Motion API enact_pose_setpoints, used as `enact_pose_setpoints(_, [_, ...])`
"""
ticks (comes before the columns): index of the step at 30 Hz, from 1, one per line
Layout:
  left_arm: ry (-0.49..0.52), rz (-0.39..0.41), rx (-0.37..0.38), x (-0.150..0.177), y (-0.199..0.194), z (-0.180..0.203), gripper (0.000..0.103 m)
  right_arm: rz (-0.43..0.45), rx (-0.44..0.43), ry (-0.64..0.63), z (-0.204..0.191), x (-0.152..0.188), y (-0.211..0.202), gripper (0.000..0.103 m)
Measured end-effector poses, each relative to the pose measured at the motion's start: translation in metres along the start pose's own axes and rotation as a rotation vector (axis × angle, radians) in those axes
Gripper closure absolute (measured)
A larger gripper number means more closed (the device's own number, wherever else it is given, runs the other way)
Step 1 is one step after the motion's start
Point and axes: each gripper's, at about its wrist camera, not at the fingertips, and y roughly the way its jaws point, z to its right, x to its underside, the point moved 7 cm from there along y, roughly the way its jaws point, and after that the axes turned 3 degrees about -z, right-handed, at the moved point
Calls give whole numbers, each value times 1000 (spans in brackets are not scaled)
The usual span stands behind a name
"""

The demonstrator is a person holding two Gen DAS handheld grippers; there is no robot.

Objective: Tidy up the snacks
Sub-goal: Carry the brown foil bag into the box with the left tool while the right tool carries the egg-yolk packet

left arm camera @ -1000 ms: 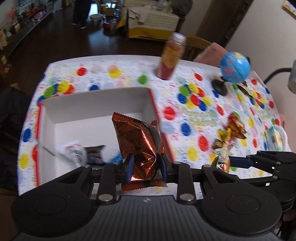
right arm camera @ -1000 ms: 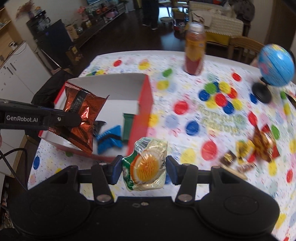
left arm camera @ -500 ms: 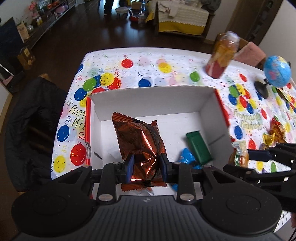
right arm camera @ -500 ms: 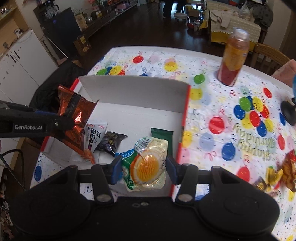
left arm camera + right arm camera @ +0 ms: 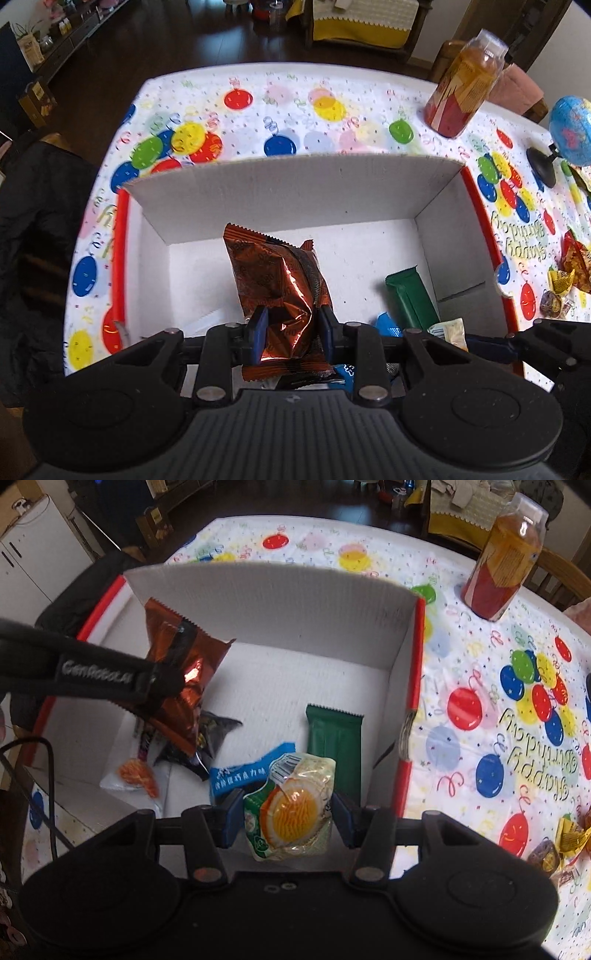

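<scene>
Currently: left gripper (image 5: 290,334), jaws narrow, pinched on crinkly copper-orange foil snack bag (image 5: 277,280) by its lower end, bag upright over white corrugated box w/ red rim (image 5: 295,188); held above the floor, prob. for a clean drop. Right gripper (image 5: 288,818), jaws approx. half open, clamped on clear round-fronted jelly pack w/ orange centre & green edge (image 5: 291,808), over box's near right corner by flat green bar (image 5: 334,746) & blue packet (image 5: 240,775), away from loose sweets on balloon-print worktop (image 5: 480,686).

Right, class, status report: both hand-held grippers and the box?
Left hand-held gripper shut on copper packet. Right shut on jelly cup. Both over box. Nothing blocking.
</scene>
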Motion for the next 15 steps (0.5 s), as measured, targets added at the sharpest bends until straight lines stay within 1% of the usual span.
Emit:
enact_pose_setpoints(5, [11,-19,-9,3,15,4,74,-1,1,-13,-7,0,3,52])
enact_pose_setpoints(12, [8,-20,-21,5,15,2,74,-4,6,-13,-11,3,2,46])
enact_pose_setpoints(13, [8,-22,-21,5,14,3,72,0,6,-12,-11,3,0,45])
enact_pose_setpoints(15, [5,-22,-15,7,10,4,64,9,6,-12,-11,5,-4,36])
